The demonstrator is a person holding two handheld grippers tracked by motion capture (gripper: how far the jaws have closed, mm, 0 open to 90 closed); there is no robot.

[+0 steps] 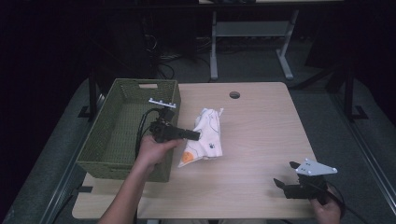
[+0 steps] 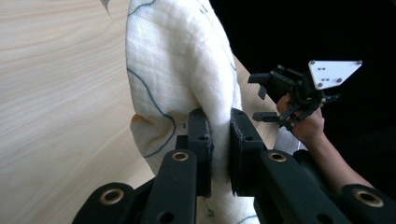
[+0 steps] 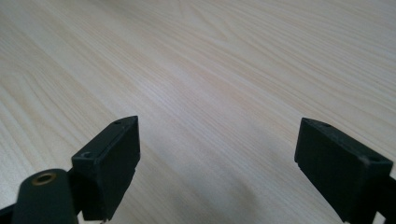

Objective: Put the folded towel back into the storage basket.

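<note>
A white cloth (image 1: 206, 138) with thin blue lines and an orange patch lies bunched on the wooden table (image 1: 261, 140), just right of the basket. My left gripper (image 1: 195, 135) is shut on a fold of the cloth's left edge; in the left gripper view the two pads pinch the white cloth (image 2: 177, 70) between them, and my left gripper (image 2: 219, 122) sits low in that view. My right gripper (image 1: 286, 174) stands open near the table's front right corner, over bare wood, with nothing between its jaws. In the right gripper view, my right gripper (image 3: 217, 151) hangs just above the tabletop.
An olive woven basket (image 1: 105, 142) stands at the table's left side, right beside my left hand. A round cable hole (image 1: 234, 95) sits near the far edge. Table legs and cables lie on the dark floor beyond. The right hand and its gripper (image 2: 299, 88) show in the left gripper view.
</note>
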